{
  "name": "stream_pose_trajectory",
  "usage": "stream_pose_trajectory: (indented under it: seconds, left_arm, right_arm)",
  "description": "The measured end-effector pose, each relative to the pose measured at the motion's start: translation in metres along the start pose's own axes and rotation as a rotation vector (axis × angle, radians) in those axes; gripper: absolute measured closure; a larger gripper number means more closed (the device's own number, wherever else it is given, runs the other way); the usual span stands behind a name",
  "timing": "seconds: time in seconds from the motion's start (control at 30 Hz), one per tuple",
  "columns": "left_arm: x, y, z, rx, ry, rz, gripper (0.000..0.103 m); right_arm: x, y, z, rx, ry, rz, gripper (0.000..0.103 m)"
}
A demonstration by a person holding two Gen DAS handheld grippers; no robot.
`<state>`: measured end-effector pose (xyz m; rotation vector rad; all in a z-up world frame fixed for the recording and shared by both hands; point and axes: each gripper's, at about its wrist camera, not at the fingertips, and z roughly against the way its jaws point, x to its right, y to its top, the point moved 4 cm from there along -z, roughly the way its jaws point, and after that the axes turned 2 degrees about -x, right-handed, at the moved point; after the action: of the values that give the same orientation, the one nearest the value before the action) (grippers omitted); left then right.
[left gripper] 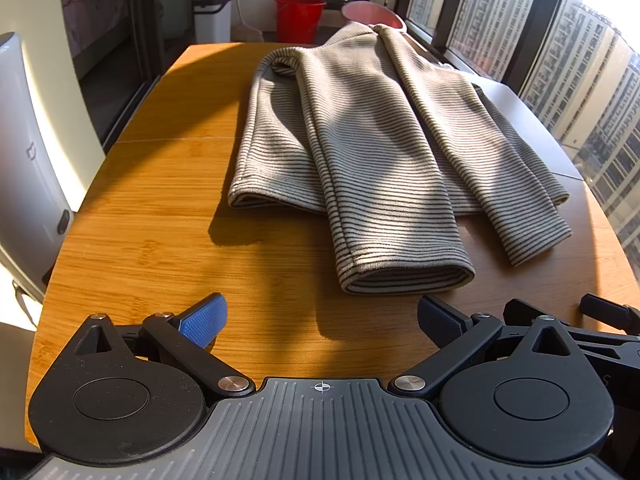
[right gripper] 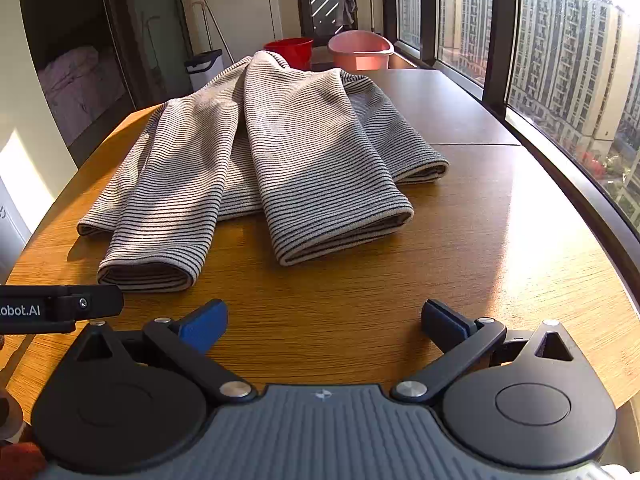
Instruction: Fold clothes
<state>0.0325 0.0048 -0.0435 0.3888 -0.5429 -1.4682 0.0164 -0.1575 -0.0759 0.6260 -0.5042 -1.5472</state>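
A grey striped sweater [left gripper: 360, 136] lies on the wooden table [left gripper: 152, 216], both sleeves folded inward over the body, cuffs pointing toward me. It also shows in the right wrist view [right gripper: 280, 152]. My left gripper [left gripper: 322, 320] is open and empty, just short of the nearest sleeve cuff [left gripper: 404, 276]. My right gripper [right gripper: 324, 322] is open and empty above bare table, short of the right sleeve cuff [right gripper: 344, 236]. The left gripper's side shows at the left edge of the right wrist view [right gripper: 60, 308].
A red bucket [left gripper: 299, 18] and a pink basin [left gripper: 372, 14] stand on the floor beyond the table's far end. A white bin [left gripper: 212, 16] stands further left. Large windows [right gripper: 560, 60] run along the right. A white appliance [left gripper: 24, 160] stands left of the table.
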Motion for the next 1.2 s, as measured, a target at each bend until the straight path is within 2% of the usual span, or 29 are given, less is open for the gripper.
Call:
stream_pose_trajectory:
  seconds: [0.43, 0.6, 0.77, 0.83, 0.93, 1.1, 1.2]
  left_arm:
    - [-0.004, 0.006, -0.002, -0.003, -0.005, 0.011, 0.0]
    - [-0.002, 0.025, -0.007, 0.008, -0.074, -0.012, 0.0]
    - [0.01, 0.052, -0.017, 0.021, -0.196, -0.052, 0.0]
    - [0.013, 0.067, -0.022, 0.036, -0.229, -0.057, 0.0]
    - [0.014, 0.081, -0.035, 0.044, -0.238, -0.057, 0.0]
    - [0.014, 0.101, -0.06, 0.043, -0.251, -0.052, 0.0]
    - [0.014, 0.113, -0.076, 0.042, -0.259, -0.048, 0.0]
  right_arm:
    - [0.003, 0.002, -0.001, -0.002, 0.0, -0.005, 0.0]
    - [0.01, 0.009, -0.004, -0.001, -0.002, -0.027, 0.0]
    - [0.023, 0.022, -0.009, 0.007, 0.062, -0.104, 0.0]
    - [0.031, 0.03, -0.012, 0.018, 0.089, -0.142, 0.0]
    - [0.041, 0.047, -0.016, 0.046, 0.113, -0.199, 0.0]
    - [0.047, 0.092, -0.02, 0.168, 0.117, -0.216, 0.0]
    - [0.041, 0.123, -0.031, 0.222, 0.15, -0.228, 0.0]
